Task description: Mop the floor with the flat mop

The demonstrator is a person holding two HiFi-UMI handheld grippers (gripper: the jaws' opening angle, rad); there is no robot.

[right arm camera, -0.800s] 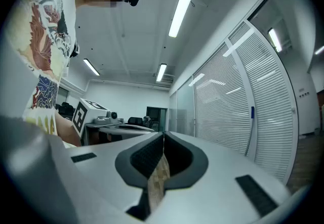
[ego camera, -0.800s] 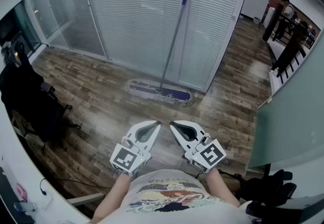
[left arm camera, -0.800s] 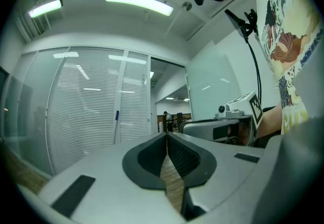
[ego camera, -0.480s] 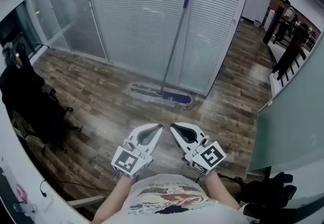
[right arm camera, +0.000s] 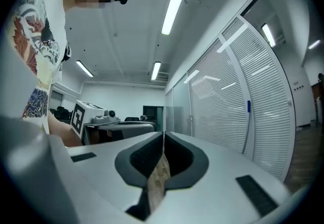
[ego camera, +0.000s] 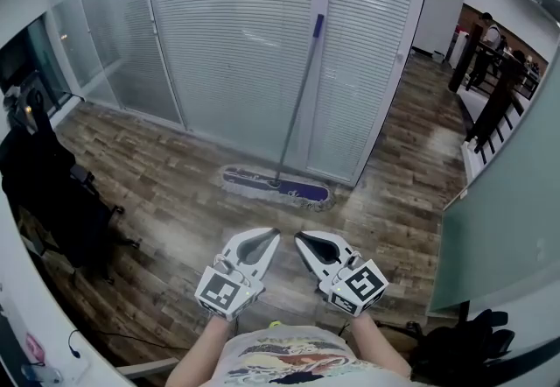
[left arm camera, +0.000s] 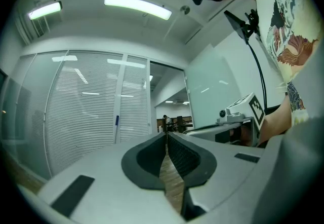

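The flat mop leans against the white blinds, its long grey handle [ego camera: 296, 105] with a blue tip slanting up. Its purple-and-white pad [ego camera: 276, 186] lies flat on the wood floor at the wall's foot. My left gripper [ego camera: 274, 235] and right gripper [ego camera: 298, 238] hover side by side near my body, a good way short of the pad. Both are shut with nothing between their jaws. The handle's blue tip [left arm camera: 116, 119] shows far off in the left gripper view, and the same blue tip [right arm camera: 248, 106] appears against the blinds in the right gripper view.
A black office chair [ego camera: 52, 193] stands at the left. A dark bag [ego camera: 464, 346] lies on the floor at the lower right beside a glass partition [ego camera: 507, 201]. People stand far down the corridor [ego camera: 490, 70] at the upper right. Glass walls with blinds [ego camera: 227, 35] close off the far side.
The view has shifted so the mop pad and both grippers sit lower in the head view. The grippers stay shut and side by side; the mop has not moved.
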